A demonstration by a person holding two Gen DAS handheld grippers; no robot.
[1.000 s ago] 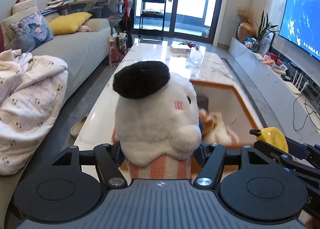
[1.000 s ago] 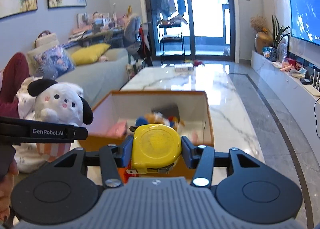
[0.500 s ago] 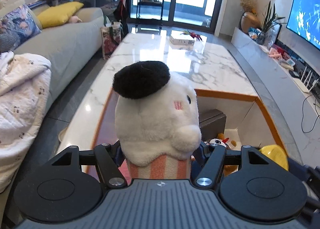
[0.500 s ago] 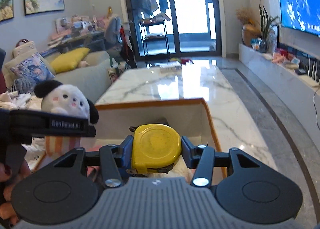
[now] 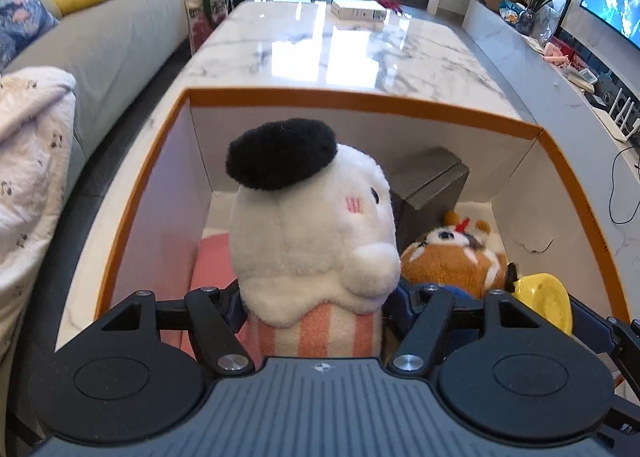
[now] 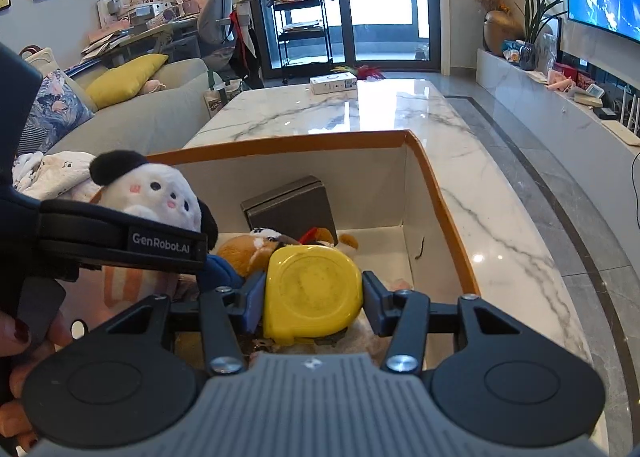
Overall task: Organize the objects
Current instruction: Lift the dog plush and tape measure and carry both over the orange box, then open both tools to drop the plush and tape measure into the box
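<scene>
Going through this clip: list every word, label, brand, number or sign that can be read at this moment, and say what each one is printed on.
"GenRobot.AI": white lettering on the side of the left gripper, seen from the right wrist view.
White box at the far end of the marble table: has printing, too small to read.
Patterned bag beside the sofa: print too blurred to read.
Yellow tape measure: no legible marking.

Both wrist cameras look down, close, into the box [image 5: 360, 99] [image 6: 280, 145]; left steeper, right alongside.
</scene>
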